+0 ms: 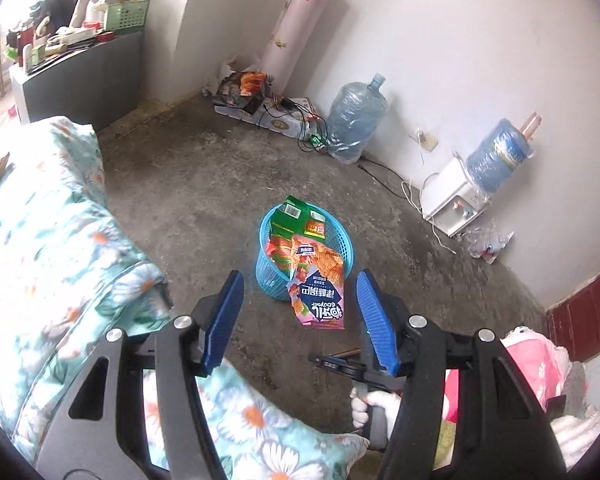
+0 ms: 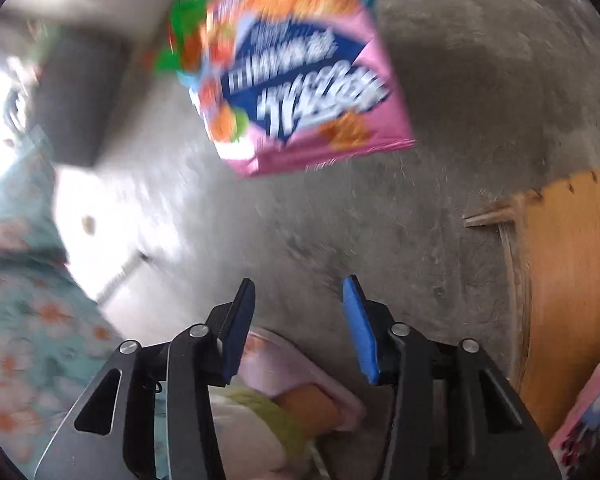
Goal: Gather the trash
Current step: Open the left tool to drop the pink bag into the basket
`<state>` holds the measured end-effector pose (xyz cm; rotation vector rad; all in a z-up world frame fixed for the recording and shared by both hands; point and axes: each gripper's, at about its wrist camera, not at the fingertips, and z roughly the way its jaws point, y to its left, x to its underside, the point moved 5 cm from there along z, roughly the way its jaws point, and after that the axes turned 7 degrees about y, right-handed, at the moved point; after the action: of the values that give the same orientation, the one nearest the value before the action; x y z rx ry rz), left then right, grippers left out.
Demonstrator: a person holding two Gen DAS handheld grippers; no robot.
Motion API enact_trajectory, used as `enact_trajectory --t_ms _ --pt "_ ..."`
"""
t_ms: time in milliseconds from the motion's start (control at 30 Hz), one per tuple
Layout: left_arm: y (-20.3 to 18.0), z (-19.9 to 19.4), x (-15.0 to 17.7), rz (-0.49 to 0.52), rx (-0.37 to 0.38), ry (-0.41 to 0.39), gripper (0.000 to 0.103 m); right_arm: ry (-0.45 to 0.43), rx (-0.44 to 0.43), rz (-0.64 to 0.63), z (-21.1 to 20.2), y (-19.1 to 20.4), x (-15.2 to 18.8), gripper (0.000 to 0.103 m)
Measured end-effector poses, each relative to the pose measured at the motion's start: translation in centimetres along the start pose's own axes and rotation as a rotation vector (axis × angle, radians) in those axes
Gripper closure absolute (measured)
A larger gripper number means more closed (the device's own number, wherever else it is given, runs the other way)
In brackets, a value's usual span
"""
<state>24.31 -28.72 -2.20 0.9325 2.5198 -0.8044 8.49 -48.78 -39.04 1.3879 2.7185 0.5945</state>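
A pink crinkled plastic snack bag (image 1: 320, 284) printed with blue lettering leans over the front rim of the round light-blue plastic mesh basket (image 1: 342, 246) on the bare concrete floor (image 1: 188, 184), its lower end hanging outside near the floor, while a green plastic snack wrapper (image 1: 296, 216) stands inside the basket behind it. The left gripper (image 1: 298, 312) hangs above and short of the basket with its jaws spread and nothing between them. The right gripper (image 2: 298, 320), seen in a motion-blurred view, also has its jaws released and empty, the pink bag (image 2: 300, 76) well ahead of them. The step in hand looks like the drop-off of the pink bag, only half done since it has not settled inside. The next move probably calls for nudging or regripping the bag's hanging end so it tips fully into the basket, then looking for further trash beside the floral turquoise quilt (image 1: 60, 240).
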Motion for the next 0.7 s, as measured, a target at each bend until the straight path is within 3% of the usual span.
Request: enact_trajectory --t_ms 167,333,500,700 --pt "2.4 -5.0 3.0 -0.037 -0.022 -0.059 0.045 0.05 0.149 -0.012 1.6 0.4 -5.6 0.069" --pt "5.2 -8.1 5.9 -0.096 -0.04 -0.09 0.044 -0.003 0.234 -0.029 -0.6 0.8 -10.3 0.069" --pt "7.2 -9.2 8.0 -0.141 -0.053 -0.1 0.044 -0.051 0.307 -0.074 -2.0 1.2 -12.5 0.069" --pt "7.6 -9.8 9.3 -0.167 -0.052 -0.106 0.044 -0.05 0.332 -0.098 -1.9 1.0 -13.4 0.069"
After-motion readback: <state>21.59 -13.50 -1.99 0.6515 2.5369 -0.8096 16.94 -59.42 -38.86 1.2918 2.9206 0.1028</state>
